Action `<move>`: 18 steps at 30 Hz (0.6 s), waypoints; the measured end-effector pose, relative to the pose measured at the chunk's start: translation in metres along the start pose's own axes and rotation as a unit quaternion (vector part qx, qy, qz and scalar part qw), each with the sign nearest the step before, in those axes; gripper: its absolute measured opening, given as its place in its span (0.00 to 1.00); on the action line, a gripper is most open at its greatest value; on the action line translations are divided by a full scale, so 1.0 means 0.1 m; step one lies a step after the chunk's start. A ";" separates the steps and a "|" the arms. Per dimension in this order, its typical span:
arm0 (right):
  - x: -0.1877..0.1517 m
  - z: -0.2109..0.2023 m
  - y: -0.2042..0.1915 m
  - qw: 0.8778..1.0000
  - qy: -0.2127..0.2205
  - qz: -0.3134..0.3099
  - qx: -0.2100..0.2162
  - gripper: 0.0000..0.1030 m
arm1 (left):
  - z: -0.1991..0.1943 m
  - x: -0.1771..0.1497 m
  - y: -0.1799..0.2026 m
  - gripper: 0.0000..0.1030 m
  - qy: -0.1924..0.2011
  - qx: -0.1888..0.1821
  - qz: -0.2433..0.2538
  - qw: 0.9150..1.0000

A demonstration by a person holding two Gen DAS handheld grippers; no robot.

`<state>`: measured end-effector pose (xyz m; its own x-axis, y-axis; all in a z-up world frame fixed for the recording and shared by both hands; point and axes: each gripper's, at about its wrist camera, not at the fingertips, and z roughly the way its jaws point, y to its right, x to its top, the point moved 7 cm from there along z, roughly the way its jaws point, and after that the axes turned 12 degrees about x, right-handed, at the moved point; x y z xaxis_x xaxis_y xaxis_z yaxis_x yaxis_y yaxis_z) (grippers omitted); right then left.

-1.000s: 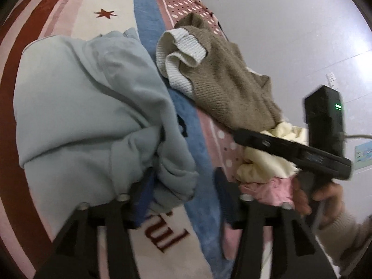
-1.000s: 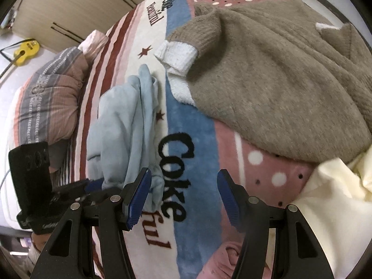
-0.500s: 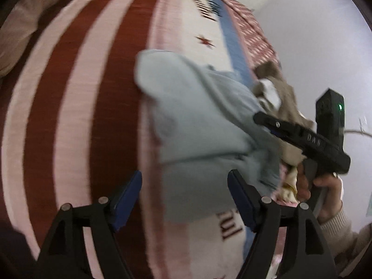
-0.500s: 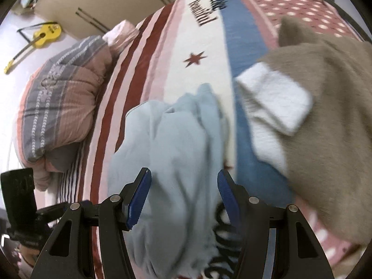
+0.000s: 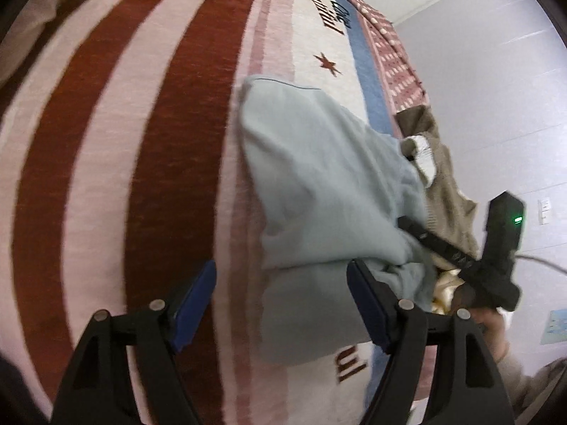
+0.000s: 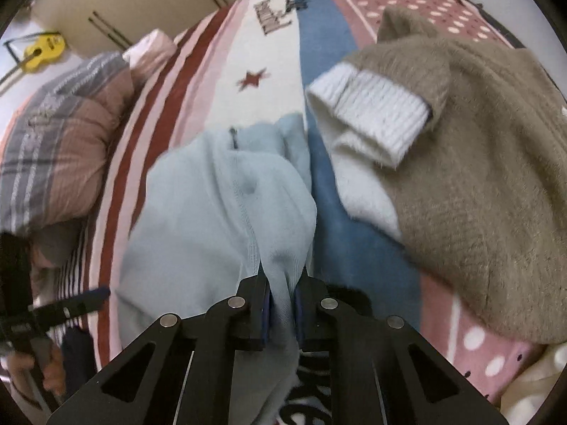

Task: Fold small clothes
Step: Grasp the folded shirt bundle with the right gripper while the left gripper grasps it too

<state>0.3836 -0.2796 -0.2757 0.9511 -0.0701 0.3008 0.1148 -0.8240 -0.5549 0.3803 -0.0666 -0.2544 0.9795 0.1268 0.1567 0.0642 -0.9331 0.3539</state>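
My right claw (image 6: 281, 310) is pinched narrow on a fold of the light blue garment (image 6: 212, 212), the cloth rising out from between its blue pads (image 6: 265, 313). My left claw (image 5: 281, 304) stands wide, holding nothing, poised over the near edge of the same garment (image 5: 319, 184), with one blue pad (image 5: 193, 304) above the striped blanket (image 5: 124, 141) and the other above the blue cloth. The garment lies crumpled on the bed, across the blanket's white band near a red star (image 6: 252, 78) and beside the blue stripe (image 6: 354, 233). Just right of it, a brown sweater (image 6: 478, 177) with a white ribbed cuff (image 6: 382, 106) is heaped over the dotted pink part. A plaid quilt (image 6: 53, 148) is bunched at the far left, and a yellow toy guitar (image 6: 42, 49) rests beyond it.
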 end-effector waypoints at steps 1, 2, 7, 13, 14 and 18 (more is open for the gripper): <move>-0.01 0.01 0.02 1.000 -0.005 0.007 0.001 0.18 | 0.02 0.02 0.02 0.71 -0.006 -0.018 -0.004 1.000; 0.00 0.00 0.04 1.000 -0.006 0.022 0.013 0.23 | 0.04 0.04 0.05 0.77 -0.010 -0.033 -0.008 0.999; 0.03 -0.10 0.03 0.997 0.000 0.042 0.063 0.64 | 0.17 0.15 0.10 0.80 -0.026 -0.065 -0.019 0.997; -0.11 0.11 0.05 0.987 -0.058 0.089 0.123 0.65 | 0.39 0.22 0.13 0.80 -0.054 -0.076 -0.037 0.995; -0.14 0.16 0.04 0.984 -0.070 0.092 0.136 0.65 | 0.43 0.22 0.14 0.80 -0.058 -0.077 -0.038 0.995; -0.25 0.30 -0.02 0.981 -0.102 0.077 0.143 0.61 | 0.62 0.16 0.16 0.80 -0.079 -0.082 -0.043 0.993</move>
<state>0.3682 -0.2590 -0.3050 0.9977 -0.0436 0.0513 0.0133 -0.6182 -0.7859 0.4088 -0.1003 -0.3031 0.9903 0.1368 -0.0229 0.1294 -0.8519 0.5074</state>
